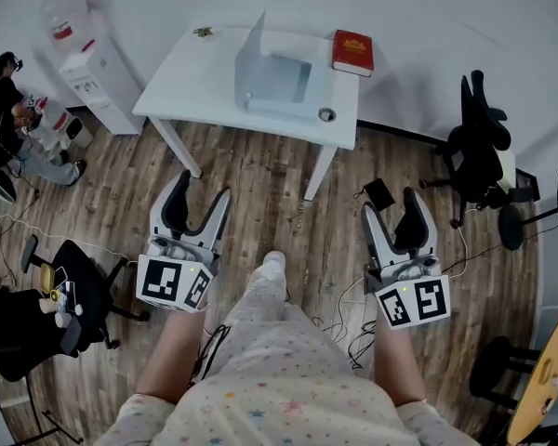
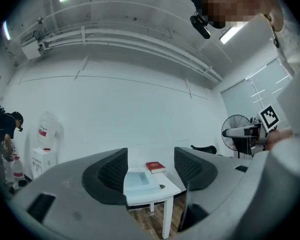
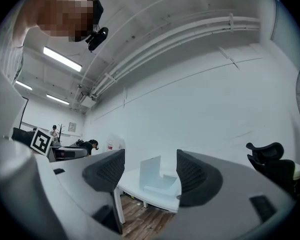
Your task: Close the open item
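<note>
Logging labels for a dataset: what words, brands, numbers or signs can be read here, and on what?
Nothing reads as words.
Red book on the table: gold cover emblem, too small to read.
Water bottle: red label, blurred.
Left tool and right tool: black-and-white square markers, patterns only, no letters.

An office-like workroom. A white tabletop point(image 1: 205, 77) stood on a wood-plank floor point(image 1: 279, 193) against plain white walls point(image 1: 446, 17). Beyond the tabletop's left edge stood a water dispenser point(image 1: 91, 72) with a bottle on top. Beyond its right edge were a black swivel chair point(image 1: 479, 151) and a standing fan point(image 2: 234, 130). A second black chair point(image 1: 84, 291) sat nearer, on the left, and loose cables point(image 1: 344, 314) lay on the floor. Fluorescent strip lights point(image 3: 62, 59) and exposed pipes point(image 3: 190, 31) ran overhead. Another person point(image 1: 9, 119) was at the far left.
</note>
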A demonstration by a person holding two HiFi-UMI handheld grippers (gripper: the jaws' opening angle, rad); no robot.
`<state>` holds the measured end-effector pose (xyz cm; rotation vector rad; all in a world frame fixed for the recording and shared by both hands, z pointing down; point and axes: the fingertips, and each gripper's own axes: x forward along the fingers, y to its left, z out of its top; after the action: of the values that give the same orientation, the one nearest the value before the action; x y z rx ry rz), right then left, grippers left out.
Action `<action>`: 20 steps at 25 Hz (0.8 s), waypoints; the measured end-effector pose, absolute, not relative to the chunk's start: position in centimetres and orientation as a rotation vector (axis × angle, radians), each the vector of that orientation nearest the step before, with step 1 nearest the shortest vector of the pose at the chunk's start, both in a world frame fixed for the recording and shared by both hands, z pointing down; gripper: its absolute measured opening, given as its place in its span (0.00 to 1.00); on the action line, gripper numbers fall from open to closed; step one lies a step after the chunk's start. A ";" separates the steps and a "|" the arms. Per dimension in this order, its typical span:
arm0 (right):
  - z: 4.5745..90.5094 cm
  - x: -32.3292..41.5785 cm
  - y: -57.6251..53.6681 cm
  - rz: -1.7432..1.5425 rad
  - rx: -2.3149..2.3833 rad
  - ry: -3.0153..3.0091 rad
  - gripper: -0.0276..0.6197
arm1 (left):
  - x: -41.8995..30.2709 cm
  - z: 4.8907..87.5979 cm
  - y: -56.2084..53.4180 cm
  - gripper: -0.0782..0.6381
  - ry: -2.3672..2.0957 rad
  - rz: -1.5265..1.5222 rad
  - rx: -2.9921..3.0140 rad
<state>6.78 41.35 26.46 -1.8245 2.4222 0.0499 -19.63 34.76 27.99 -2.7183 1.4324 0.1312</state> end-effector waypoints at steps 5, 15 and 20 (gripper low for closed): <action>26.4 7.7 37.2 0.055 -1.838 2.429 0.53 | -18.5 28.1 29.9 0.49 1.425 0.145 -2.732; 25.4 8.4 26.2 0.086 -1.832 2.424 0.53 | -17.3 28.1 18.9 0.49 1.398 0.155 -2.751; 26.0 8.5 22.4 0.061 -1.852 2.417 0.53 | -17.3 28.6 14.5 0.49 1.406 0.153 -2.767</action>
<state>8.54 22.44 25.96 -1.8520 2.4167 0.0609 -17.25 14.51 28.56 -2.7674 1.4055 0.1533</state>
